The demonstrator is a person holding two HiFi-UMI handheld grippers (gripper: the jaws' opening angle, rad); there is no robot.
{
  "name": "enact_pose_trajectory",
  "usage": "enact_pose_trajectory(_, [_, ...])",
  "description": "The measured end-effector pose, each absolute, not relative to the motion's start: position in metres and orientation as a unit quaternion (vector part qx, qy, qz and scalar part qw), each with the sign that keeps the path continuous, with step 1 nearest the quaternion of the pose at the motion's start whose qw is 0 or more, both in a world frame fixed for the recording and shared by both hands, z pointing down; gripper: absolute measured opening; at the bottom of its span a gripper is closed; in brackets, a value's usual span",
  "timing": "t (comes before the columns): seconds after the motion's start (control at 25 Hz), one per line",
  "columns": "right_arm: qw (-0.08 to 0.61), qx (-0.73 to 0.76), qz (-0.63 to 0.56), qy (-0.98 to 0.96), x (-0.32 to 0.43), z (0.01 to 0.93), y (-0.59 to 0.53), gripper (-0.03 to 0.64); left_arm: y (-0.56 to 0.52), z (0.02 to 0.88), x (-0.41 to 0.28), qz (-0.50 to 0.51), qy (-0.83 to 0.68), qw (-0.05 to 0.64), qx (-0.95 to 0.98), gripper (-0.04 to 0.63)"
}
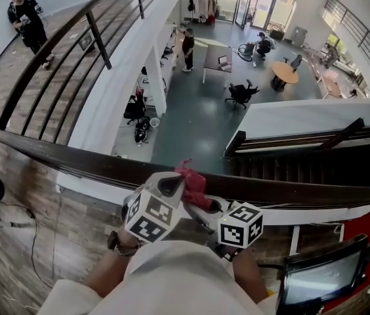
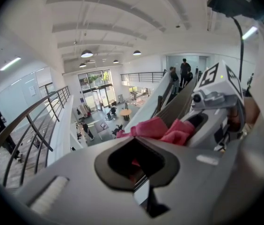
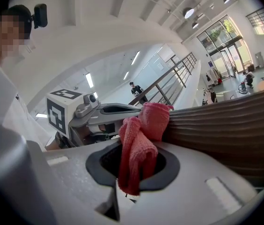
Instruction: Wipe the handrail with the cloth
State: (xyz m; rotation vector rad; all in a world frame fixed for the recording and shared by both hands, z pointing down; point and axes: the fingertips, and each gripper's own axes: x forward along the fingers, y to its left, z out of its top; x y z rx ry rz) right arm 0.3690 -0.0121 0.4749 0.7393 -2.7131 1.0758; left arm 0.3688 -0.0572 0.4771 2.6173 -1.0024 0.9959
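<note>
Against crosswise handrail (image 1: pixel 73 159), cloth (image 1: pixel 190 181) points forward.

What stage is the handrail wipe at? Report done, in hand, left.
Done: the pink terry cloth is up against the dark brown wooden handrail; no wiped stretch can be told from the rest. In hand: the right gripper is shut on a fold of it, and the left gripper pinches it too. Left: likely the whole rail either side.
</note>
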Motion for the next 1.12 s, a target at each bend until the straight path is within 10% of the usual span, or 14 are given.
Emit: enact_pose_trajectory(1.12, [0.095, 0.21, 0.345, -0.91, 0.287, 0.478, -0.022, 0.061, -0.068, 0.48, 0.284, 0.333, -0.379, 0.094, 0.858, 0.003])
